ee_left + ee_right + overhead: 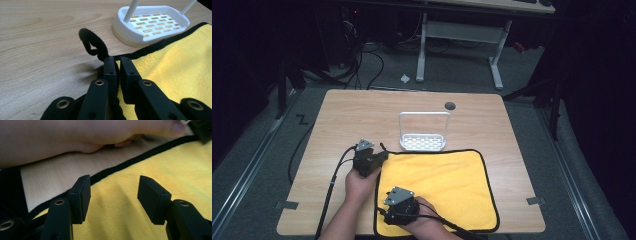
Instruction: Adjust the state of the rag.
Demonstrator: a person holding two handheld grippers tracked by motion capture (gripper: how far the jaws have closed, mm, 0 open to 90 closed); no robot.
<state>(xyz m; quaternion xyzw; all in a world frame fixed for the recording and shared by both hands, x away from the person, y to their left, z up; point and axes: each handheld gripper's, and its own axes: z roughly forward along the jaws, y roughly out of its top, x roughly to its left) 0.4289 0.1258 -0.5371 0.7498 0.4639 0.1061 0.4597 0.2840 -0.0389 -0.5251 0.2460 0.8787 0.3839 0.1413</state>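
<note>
A yellow cloth (pixel 447 182) with black trim lies flat on the near half of the wooden table (pixel 362 115). My left gripper (pixel 379 159) is at the cloth's far left corner. In the left gripper view its jaws (pixel 118 63) are shut on that trimmed corner of the cloth (pixel 175 65), just below the black hanging loop (pixel 93 42). My right gripper (pixel 394 205) hovers low over the cloth's near left part. In the right gripper view it (pixel 113 192) stands open over the yellow cloth (pixel 140 162), with nothing between its pads, and the left forearm (pixel 62 137) crosses the top.
A white slotted dish with a tall wire handle (pixel 423 141) stands just beyond the cloth's far edge; the left gripper view has it (pixel 150 23) close by. A grey round cap (pixel 450 105) sits near the table's far edge. Cables trail off the near left.
</note>
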